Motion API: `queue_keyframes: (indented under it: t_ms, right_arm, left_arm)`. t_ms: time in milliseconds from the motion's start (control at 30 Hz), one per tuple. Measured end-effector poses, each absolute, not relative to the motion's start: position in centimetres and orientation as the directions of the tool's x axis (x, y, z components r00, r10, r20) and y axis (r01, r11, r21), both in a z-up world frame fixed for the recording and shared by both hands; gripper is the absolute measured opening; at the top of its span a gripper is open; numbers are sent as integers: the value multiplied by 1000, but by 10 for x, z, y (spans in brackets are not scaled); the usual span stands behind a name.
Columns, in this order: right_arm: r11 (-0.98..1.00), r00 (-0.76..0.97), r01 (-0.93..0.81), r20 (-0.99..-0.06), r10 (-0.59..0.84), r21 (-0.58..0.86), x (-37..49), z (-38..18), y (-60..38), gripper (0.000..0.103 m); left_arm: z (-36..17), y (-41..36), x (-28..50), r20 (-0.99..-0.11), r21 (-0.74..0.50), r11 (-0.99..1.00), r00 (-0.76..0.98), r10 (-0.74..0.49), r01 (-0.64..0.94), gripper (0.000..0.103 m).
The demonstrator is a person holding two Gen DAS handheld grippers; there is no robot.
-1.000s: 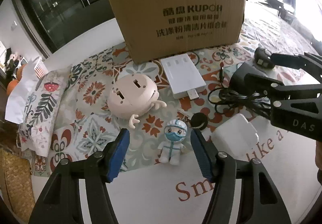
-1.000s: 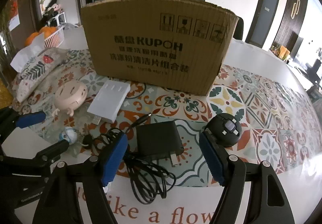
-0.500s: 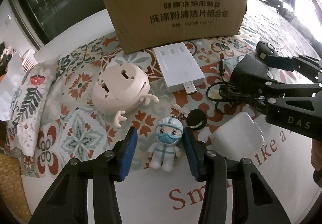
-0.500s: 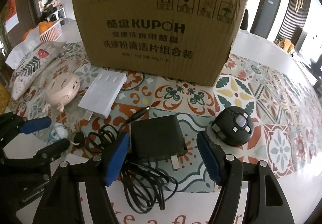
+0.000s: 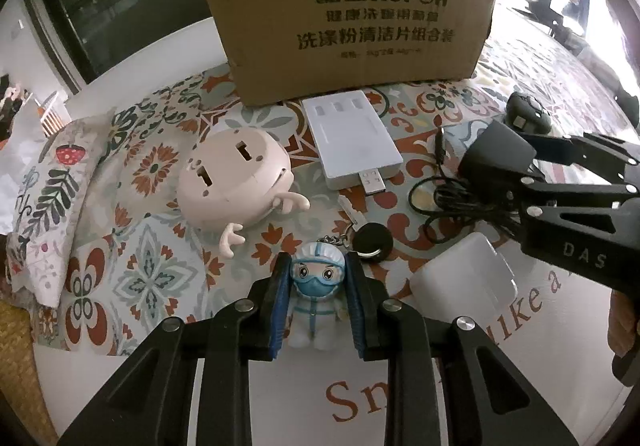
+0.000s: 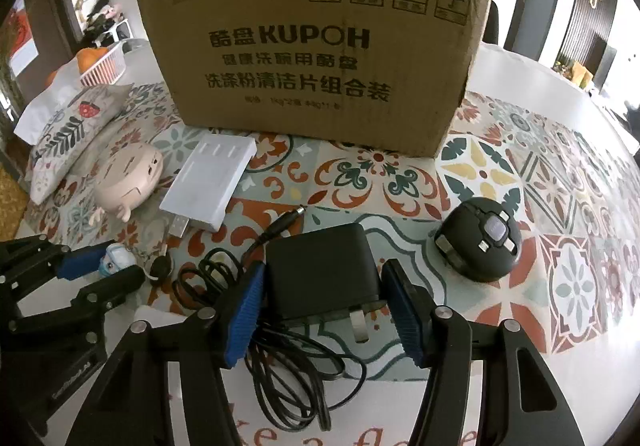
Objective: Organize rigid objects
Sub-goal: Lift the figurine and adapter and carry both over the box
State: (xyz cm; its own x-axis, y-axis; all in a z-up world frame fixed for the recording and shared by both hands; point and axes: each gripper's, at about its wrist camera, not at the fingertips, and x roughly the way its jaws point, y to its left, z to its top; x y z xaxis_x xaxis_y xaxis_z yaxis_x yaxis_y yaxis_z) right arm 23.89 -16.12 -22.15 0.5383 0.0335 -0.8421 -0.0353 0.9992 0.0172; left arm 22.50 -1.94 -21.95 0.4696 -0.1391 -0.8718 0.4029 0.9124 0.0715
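Observation:
A small figure in a white suit and blue mask [image 5: 316,306] stands on the table's white edge, and my left gripper [image 5: 318,260] is shut on its head and body. A key ring joins it to a black round fob [image 5: 372,240]. In the right wrist view a black power adapter [image 6: 316,246] with a tangled cable [image 6: 288,366] lies between the blue pads of my right gripper [image 6: 324,268]. Its jaws are closing, and a thin gap still shows at the right pad. A tall cardboard box [image 6: 312,45] stands behind everything.
On the patterned mat [image 6: 500,173] lie a white flat USB device [image 5: 352,141], a pink round toy with antlers [image 5: 232,185] and a black round gadget [image 6: 478,242]. A white case [image 5: 464,278] sits by the adapter. A floral cushion [image 5: 44,205] lies at the left edge.
My left gripper's jaws came together on the small figure. The right gripper sank a little over the adapter and its jaws narrowed around it.

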Motion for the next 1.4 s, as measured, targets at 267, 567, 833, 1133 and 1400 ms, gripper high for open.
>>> queue_keyframes:
  t_ms: [267, 567, 833, 1133, 1400]
  right_arm:
    - [1000, 559, -19, -829, 25, 18, 228, -206, -166, 59]
    - [1000, 607, -16, -795, 9, -1, 212, -176, -166, 58]
    - [1000, 652, 1, -758, -1, 0, 200, -148, -168, 58]
    - [1000, 709, 18, -706, -5, 11, 191, -112, -174, 58]
    - [1000, 760, 24, -650, -19, -1, 185, -81, -179, 58]
  left_arm:
    - [-199, -19, 216, -845, 70, 924, 515, -146, 376, 27]
    - [-173, -19, 203, -814, 62, 929, 557, -164, 365, 27]
    - [-144, -19, 196, -782, 63, 941, 602, -161, 334, 27]
    - [-104, -21, 194, -739, 48, 952, 652, -169, 302, 27]
    - [-78, -24, 193, -708, 21, 955, 679, -194, 295, 27]
